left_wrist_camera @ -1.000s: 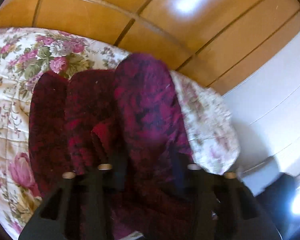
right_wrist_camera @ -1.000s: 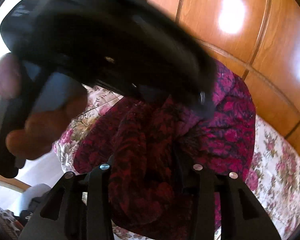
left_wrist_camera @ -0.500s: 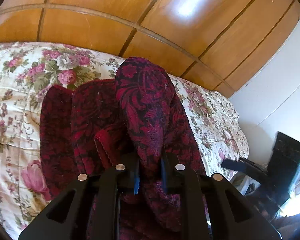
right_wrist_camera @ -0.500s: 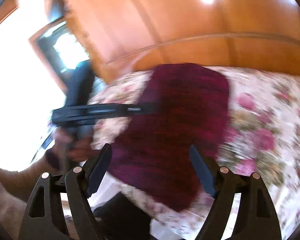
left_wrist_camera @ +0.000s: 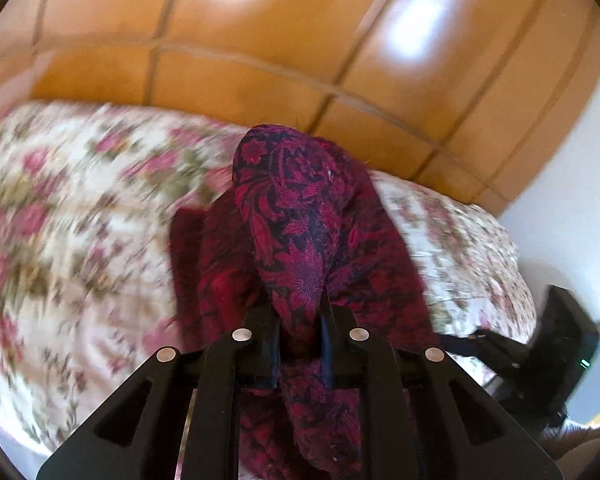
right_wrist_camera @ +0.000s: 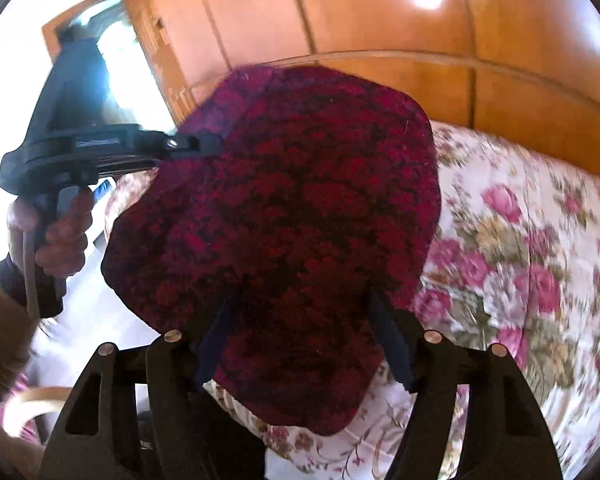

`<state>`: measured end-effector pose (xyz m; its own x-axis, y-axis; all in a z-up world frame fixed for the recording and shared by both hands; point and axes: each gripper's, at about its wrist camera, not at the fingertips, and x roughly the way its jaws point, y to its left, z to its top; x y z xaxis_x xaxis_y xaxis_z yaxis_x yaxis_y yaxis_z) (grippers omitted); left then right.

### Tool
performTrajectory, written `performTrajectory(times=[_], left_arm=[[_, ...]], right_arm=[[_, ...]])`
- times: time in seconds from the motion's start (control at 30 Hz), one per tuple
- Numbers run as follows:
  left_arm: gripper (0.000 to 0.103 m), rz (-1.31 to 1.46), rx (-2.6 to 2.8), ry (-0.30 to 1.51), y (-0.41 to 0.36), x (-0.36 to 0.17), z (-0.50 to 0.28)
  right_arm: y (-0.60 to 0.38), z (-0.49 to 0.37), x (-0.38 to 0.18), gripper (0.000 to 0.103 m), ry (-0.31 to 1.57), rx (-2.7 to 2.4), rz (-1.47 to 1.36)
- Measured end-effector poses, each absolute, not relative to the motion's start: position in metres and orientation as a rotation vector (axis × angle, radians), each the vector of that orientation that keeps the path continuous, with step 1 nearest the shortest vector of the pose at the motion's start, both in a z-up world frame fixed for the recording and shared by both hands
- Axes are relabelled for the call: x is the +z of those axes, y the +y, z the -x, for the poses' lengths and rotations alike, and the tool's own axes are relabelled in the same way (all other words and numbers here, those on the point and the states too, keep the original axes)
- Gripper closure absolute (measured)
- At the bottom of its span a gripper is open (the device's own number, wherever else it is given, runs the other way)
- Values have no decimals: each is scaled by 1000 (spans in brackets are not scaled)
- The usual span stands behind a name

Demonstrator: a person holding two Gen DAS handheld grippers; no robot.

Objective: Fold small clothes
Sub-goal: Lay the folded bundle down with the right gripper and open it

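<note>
Two claws are being worked over a bed (left_wrist_camera: 72, 240) that is being covered by a floral quilt (right_wrist_camera: 512, 248), with glossy wooden panelling (left_wrist_camera: 260, 52) rising behind it. One dark red patterned garment (left_wrist_camera: 296, 232) is being handled: most of it is lying spread on the quilt near the bed's corner, while a bunched fold of it is being lifted off the rest.

That fold is being pinched by the left claw (left_wrist_camera: 300, 320), whose jaws are standing nearly together with the cloth pressed between the pads (the fabric is rising ahead of the fingers in a rounded hump and hanging down below them). In the right wrist view the same left claw (right_wrist_camera: 204, 145) is being seen from the side, reaching in level at the garment's (right_wrist_camera: 292, 220) upper left edge, and its handle is being gripped by a person's hand (right_wrist_camera: 60, 232) with a dark cuff at the wrist.

The right claw (right_wrist_camera: 304, 344) is being held over the near part of the garment with its jaws well apart and closing; cloth is lying between and beneath the fingers, but the pads are not being pressed on it. The quilt is being blurred in both views, so finer detail of its edge cannot be told.
</note>
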<state>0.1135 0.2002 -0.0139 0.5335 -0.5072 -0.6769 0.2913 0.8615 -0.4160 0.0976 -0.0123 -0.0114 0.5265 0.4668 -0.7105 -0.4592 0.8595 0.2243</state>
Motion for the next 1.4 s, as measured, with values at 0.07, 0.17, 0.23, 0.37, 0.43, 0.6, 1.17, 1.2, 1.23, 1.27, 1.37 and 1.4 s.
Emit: performTrajectory(times=[0.07,0.17,0.23,0.37,0.43,0.6,1.17,1.2,1.23,1.27,1.37,1.4], left_arm=[[89,329,-443,932,215,-41,-113],[89,431,-426,947,227,-71,-106],[89,494,-432,930,232,-76,-99],[88,458,-417,899,225,-69,-92],[88,452,-415,896,224,-66,-93],[84,408,-383,876,220,-56,-87],[76,255,-166,864,214,-65,-84],[76,255,-171,863,213,-64,-83],[76,245,-177,859,210,-62,-80],[76,234,-179,854,208,-60,-79],[76,211,-174,840,201,-54,-74],[76,204,-169,837,199,-53,-73]], right_arm=[[2,-92,-16,28,845,554,65],[15,-88,-31,24,838,538,172],[11,-91,-33,22,849,549,167],[-26,-107,-15,25,897,634,-56],[-41,-117,-1,26,869,629,-127],[-34,-161,18,34,821,552,-92],[33,-269,-53,18,953,462,119],[28,-263,-52,17,936,469,103],[23,-259,-51,17,919,477,84],[17,-255,-50,17,902,484,63],[6,-248,-43,14,871,474,34],[5,-246,-41,14,870,471,35]])
